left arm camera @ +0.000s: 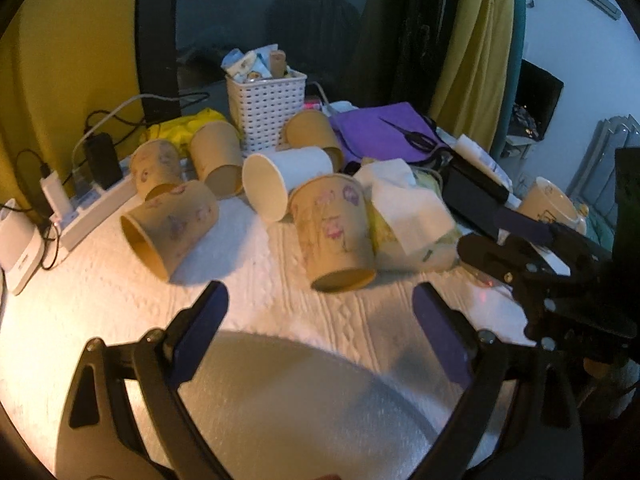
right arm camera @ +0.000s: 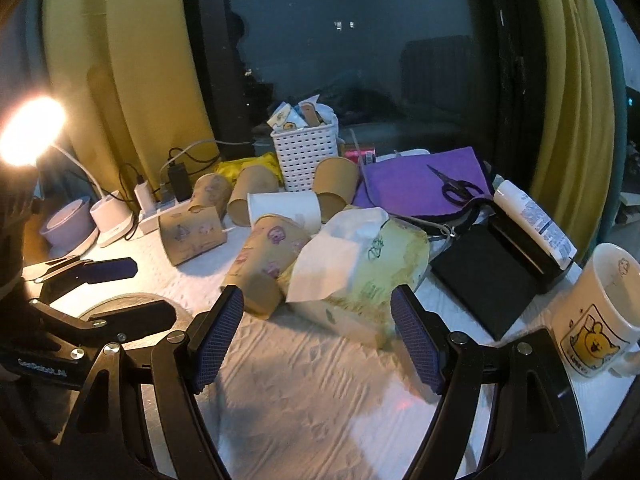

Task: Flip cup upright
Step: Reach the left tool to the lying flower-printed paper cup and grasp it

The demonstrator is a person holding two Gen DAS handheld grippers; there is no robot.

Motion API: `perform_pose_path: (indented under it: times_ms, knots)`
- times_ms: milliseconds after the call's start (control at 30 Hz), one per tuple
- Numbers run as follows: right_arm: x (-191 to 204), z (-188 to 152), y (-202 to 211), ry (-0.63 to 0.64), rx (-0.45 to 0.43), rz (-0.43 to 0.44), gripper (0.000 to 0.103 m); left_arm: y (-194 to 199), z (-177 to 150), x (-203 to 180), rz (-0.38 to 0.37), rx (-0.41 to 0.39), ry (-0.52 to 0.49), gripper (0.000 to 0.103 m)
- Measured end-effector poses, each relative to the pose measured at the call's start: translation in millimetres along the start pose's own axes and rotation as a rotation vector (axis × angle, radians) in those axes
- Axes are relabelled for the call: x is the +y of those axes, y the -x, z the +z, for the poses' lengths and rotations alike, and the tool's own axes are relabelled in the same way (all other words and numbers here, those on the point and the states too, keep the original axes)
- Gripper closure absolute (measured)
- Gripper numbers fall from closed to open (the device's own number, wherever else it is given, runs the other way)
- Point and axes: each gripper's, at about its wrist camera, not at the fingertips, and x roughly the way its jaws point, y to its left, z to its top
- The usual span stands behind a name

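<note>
Both pairs of tongs are spread wide and grasp nothing. The left tongs (left arm camera: 320,328) hover over the white textured desk (left arm camera: 280,292); the right tongs (right arm camera: 318,336) hover just beside them.

Directly ahead of the left tongs a paper cup with purple flower prints (left arm camera: 332,232) lies on its side, mouth toward the camera and showing nothing inside. Touching its right side is a soft tissue pack (right arm camera: 360,276) with a white tissue pulled up from it (this sits straight ahead of the right tongs).

Left of the left tongs another flowered cup (left arm camera: 170,228) lies on its side. Beyond, a white cup (left arm camera: 280,182) and three more tan cups lie toppled together.

Right of the right tongs a white mug (right arm camera: 600,312) with a yellow bear picture stands upright; its small lettering is unreadable.

Farthest back, a white perforated basket (left arm camera: 266,110) holds packets.
</note>
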Motion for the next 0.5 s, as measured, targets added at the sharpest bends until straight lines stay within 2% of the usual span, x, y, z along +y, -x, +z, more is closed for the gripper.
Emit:
perform_pose_path:
  times_ms: [267, 500]
  knots:
    - [-10.4, 13.5, -20.7, 0.009, -0.002, 0.014, 0.024, -39.9, 19.5, 9.9, -0.039, 0.034, 0.071, 0.009]
    - [-18.9, 17.7, -32.9, -0.007, -0.002, 0.013, 0.024, -68.4, 26.4, 12.5, -0.044, 0.082, 0.057, 0.009]
